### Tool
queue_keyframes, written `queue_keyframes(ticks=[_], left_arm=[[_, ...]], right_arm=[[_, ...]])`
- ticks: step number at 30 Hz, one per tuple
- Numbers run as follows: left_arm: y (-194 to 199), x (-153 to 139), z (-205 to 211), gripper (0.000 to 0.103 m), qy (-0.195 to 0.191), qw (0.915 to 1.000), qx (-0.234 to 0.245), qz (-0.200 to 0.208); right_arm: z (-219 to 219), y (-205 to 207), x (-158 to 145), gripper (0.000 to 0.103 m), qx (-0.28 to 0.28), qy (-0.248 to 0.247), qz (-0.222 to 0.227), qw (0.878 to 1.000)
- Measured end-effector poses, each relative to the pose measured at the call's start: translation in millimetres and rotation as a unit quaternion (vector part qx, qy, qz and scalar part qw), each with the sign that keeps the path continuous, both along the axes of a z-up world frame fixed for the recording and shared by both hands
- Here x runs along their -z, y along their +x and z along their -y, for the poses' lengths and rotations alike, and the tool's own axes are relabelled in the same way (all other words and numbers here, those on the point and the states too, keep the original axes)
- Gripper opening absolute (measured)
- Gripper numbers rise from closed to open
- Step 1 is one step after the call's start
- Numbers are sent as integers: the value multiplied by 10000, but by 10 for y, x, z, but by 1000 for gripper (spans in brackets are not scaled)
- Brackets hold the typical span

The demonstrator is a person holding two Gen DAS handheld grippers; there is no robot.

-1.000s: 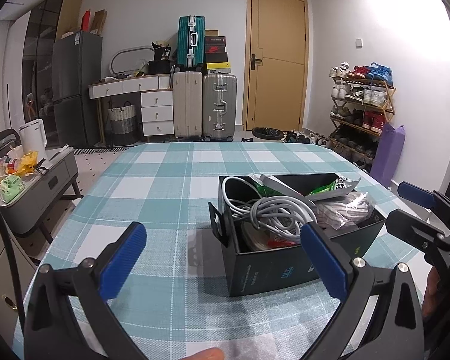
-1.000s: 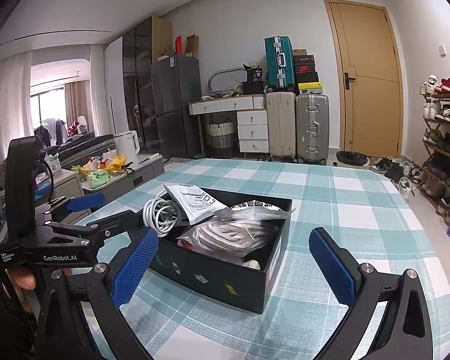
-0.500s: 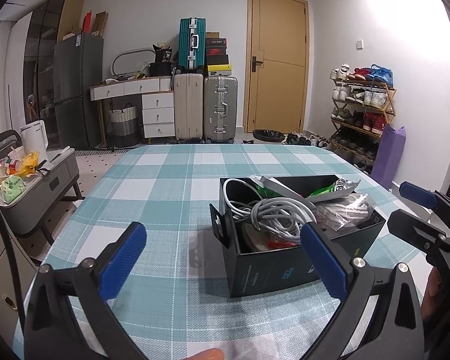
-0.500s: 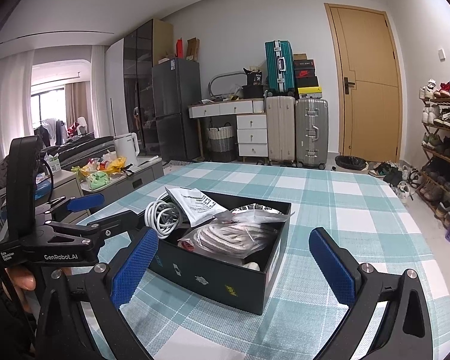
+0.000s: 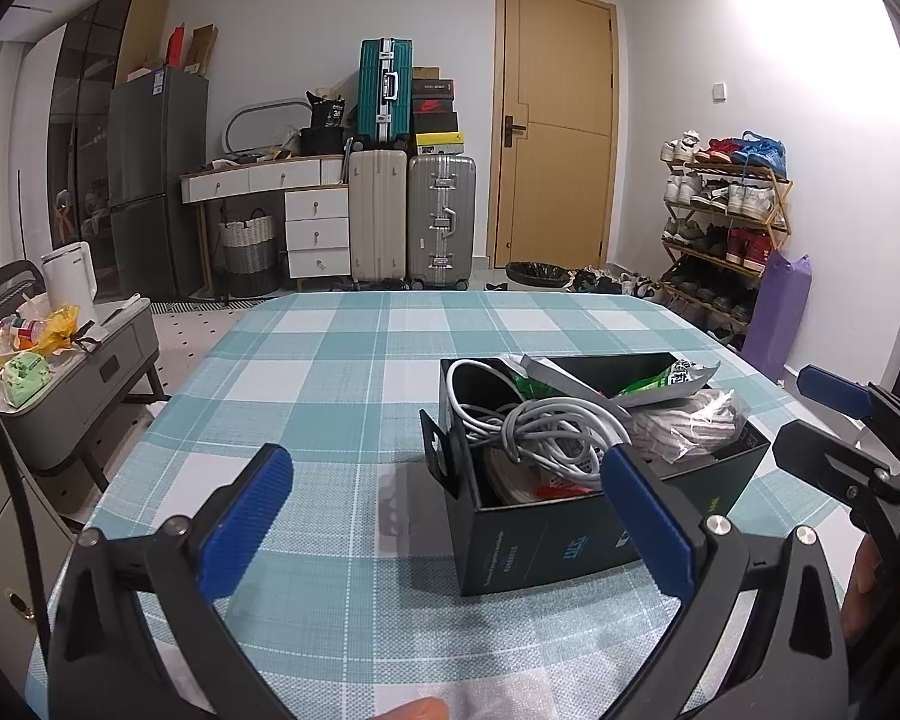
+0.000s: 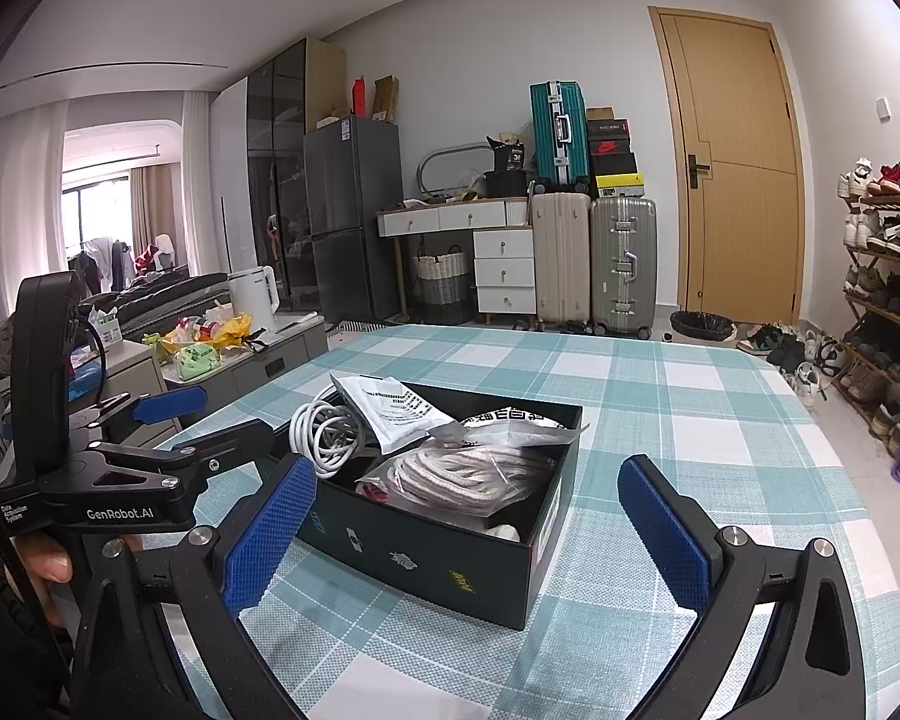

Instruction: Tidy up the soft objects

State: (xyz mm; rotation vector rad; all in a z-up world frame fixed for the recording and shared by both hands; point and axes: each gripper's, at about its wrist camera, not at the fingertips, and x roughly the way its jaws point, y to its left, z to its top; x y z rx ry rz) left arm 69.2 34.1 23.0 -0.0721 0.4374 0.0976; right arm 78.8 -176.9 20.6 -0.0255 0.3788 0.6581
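Note:
A black open box [image 5: 546, 534] [image 6: 438, 552] stands on the checked table. It holds a coiled white cable [image 5: 546, 426] [image 6: 321, 429], a bagged bundle of pale cord [image 5: 684, 426] [image 6: 468, 474], a white printed packet [image 6: 396, 411] and a green-and-silver packet [image 5: 660, 381]. My left gripper [image 5: 444, 522] is open and empty, above the table in front of the box's left end. My right gripper [image 6: 465, 534] is open and empty, with the box between its fingers in view. Each gripper shows in the other's view, at the right edge [image 5: 834, 426] and the left edge [image 6: 204, 420].
The teal checked tablecloth [image 5: 354, 360] [image 6: 660, 396] covers the table. A grey side cabinet [image 5: 84, 372] with snacks and a kettle stands left of the table. Suitcases [image 5: 414, 216], a door and a shoe rack [image 5: 720, 228] line the far walls.
Both views have tilted slightly upward, so the box sits a little lower in frame. Box contents and gripper openings are unchanged.

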Motion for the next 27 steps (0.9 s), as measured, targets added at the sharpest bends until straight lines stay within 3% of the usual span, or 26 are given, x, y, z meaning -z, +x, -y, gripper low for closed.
queue_keyframes(ticks=[27], left_arm=[[-11,-14,-16,103,-14,10000,-26,-5]], right_arm=[[-3,0,1,102,4,-1,-8,10000]])
